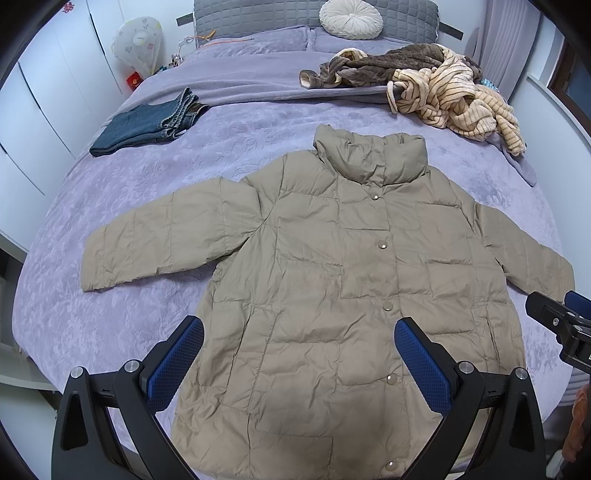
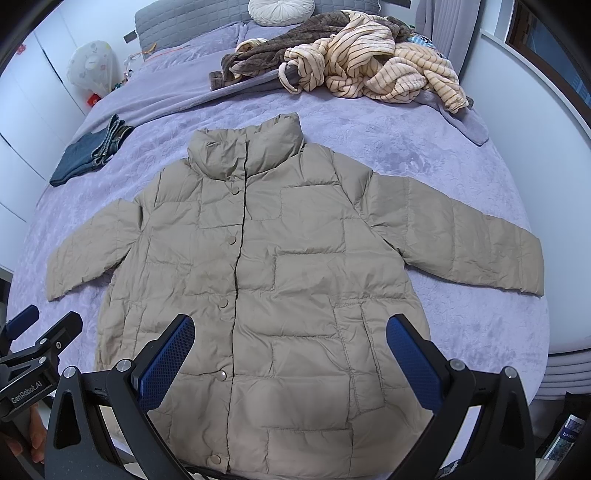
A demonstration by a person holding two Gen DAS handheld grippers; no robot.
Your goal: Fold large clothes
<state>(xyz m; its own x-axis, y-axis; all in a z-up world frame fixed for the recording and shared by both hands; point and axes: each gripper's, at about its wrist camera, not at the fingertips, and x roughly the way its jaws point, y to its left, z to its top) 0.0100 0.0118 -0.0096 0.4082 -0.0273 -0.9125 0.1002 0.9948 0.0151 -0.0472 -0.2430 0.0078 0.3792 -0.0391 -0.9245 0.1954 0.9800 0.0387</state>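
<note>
While both grippers are hovering above the hem end of the bed, a khaki quilted puffer jacket is lying flat and face up on the lavender bedspread, snapped shut down the front, its stand-up collar pointing toward the headboard and both sleeves spreading out to the sides. The left gripper is holding its blue-padded fingers wide apart over the jacket's lower front, gripping nothing (whether the pads are brushing the fabric cannot be told). The right gripper is likewise standing wide open over the lower right part of the jacket, near the pocket seam, with nothing between its fingers.

Folded blue jeans are sitting well apart from the jacket, toward the bed's left edge. A heap of unfolded clothes is piling up near the pillows: a cream striped fleece garment tangling with a brown plush one. A round white cushion is leaning against the grey headboard, and a covered fan is standing beside the bed next to white wardrobe doors.
</note>
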